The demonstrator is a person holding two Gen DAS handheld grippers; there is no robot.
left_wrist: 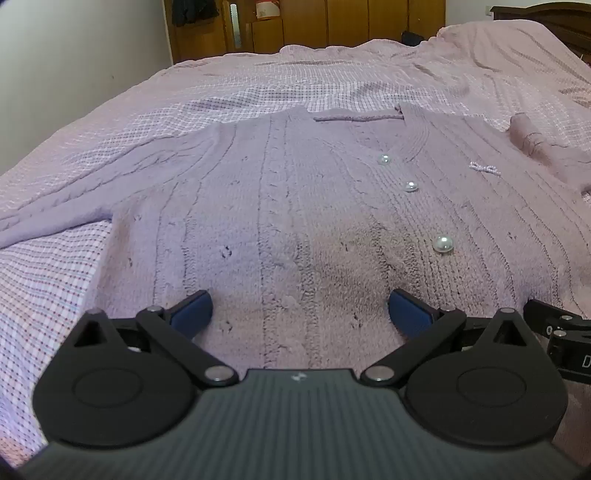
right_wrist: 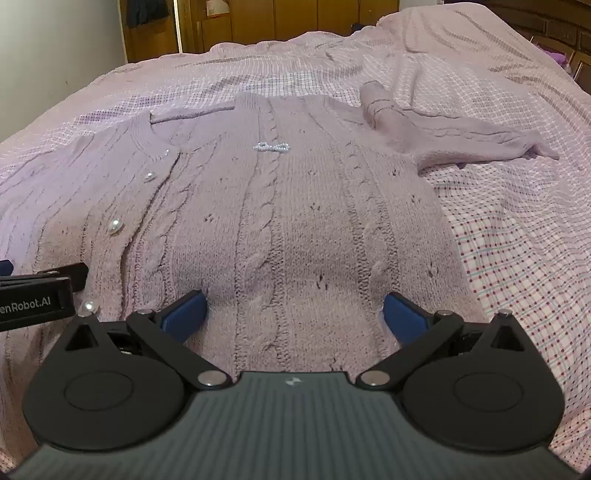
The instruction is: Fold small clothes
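A small lilac cable-knit cardigan (left_wrist: 295, 206) with pearl buttons (left_wrist: 442, 244) lies front up and spread flat on the bed; it also fills the right wrist view (right_wrist: 295, 206). Its left sleeve (left_wrist: 74, 192) stretches out sideways. Its right sleeve (right_wrist: 461, 136) is folded back, cuff near the shoulder. A small beaded bow (right_wrist: 271, 147) sits on the chest. My left gripper (left_wrist: 300, 312) is open over the hem's left half, holding nothing. My right gripper (right_wrist: 294, 314) is open over the hem's right half, holding nothing. The two grippers sit side by side.
The bed is covered by a pink checked sheet (left_wrist: 44, 295) with wrinkles toward the far end. A raised pillow area (right_wrist: 480, 44) lies at the far right. Wooden wardrobes (left_wrist: 314, 22) and a pale wall (left_wrist: 74, 48) stand beyond the bed.
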